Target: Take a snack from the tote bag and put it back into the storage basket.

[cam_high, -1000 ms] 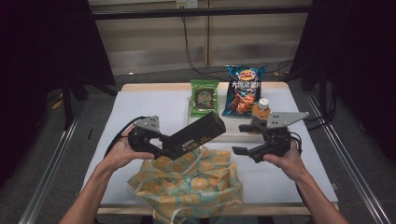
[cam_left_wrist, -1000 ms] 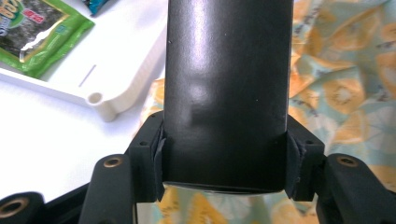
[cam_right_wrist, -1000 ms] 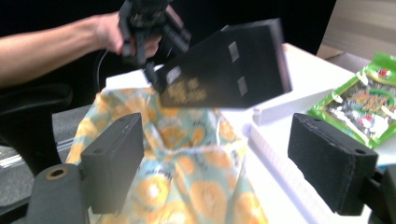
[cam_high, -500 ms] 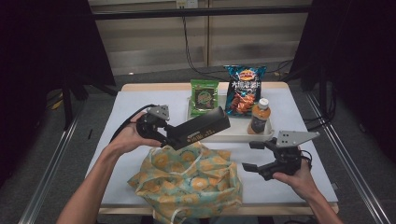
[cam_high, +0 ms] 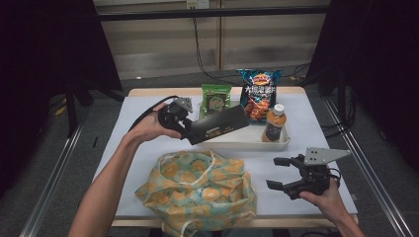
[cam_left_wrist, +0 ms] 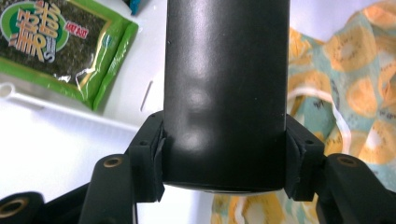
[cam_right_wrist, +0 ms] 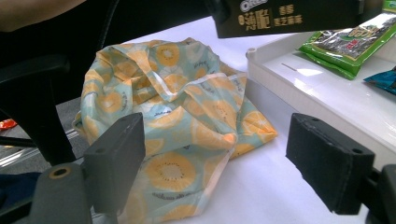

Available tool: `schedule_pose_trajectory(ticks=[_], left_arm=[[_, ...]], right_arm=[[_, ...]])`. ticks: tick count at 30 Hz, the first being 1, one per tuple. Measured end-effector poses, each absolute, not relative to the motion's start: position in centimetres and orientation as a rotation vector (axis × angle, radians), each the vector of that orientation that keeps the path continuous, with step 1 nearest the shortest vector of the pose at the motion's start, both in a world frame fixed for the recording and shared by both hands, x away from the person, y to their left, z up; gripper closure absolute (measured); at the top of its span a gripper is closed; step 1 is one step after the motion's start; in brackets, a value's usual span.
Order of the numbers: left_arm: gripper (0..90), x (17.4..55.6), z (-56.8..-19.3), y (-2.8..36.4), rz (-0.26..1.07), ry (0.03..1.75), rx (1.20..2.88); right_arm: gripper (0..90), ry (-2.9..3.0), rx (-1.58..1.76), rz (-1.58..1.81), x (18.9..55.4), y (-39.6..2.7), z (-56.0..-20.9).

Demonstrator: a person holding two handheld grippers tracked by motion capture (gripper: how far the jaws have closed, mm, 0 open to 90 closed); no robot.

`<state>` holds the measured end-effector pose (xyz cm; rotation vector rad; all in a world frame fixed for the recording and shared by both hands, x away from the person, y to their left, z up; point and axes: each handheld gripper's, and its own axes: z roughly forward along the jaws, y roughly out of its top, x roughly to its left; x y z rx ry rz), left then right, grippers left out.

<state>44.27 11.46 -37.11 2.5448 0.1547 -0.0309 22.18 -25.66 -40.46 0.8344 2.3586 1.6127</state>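
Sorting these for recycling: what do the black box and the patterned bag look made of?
Black box: seemingly coated cardboard, satin sheen with soft highlights, printed lettering. Patterned bag: thin woven fabric or nylon, matte, crumpled in soft folds, with a white drawcord.

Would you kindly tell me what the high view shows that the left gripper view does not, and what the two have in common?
High view alone: the chip bag, the bottle standing in the white tray, the right claw open over the table, and the person's forearms.

Left gripper view alone: a close look at the left claw, its pads pressed on either side of the black box.

Both: the black box, the green seaweed pack, the patterned cloth bag and the tray.
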Motion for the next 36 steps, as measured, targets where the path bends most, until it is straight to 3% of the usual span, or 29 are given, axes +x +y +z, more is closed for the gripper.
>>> schedule_pose_trajectory(ticks=[9,36], left_arm=[[43.2,45.9,-37.1,10.1,0.024,0.171,2.56],[43.2,48.0,-40.1,7.3,-0.025,0.16,2.575]], right_arm=[[19.3,2.362,0.849,1.625,22.1,-26.0,-40.8],[19.3,2.373,0.852,1.647,22.6,-26.4,-41.4]])
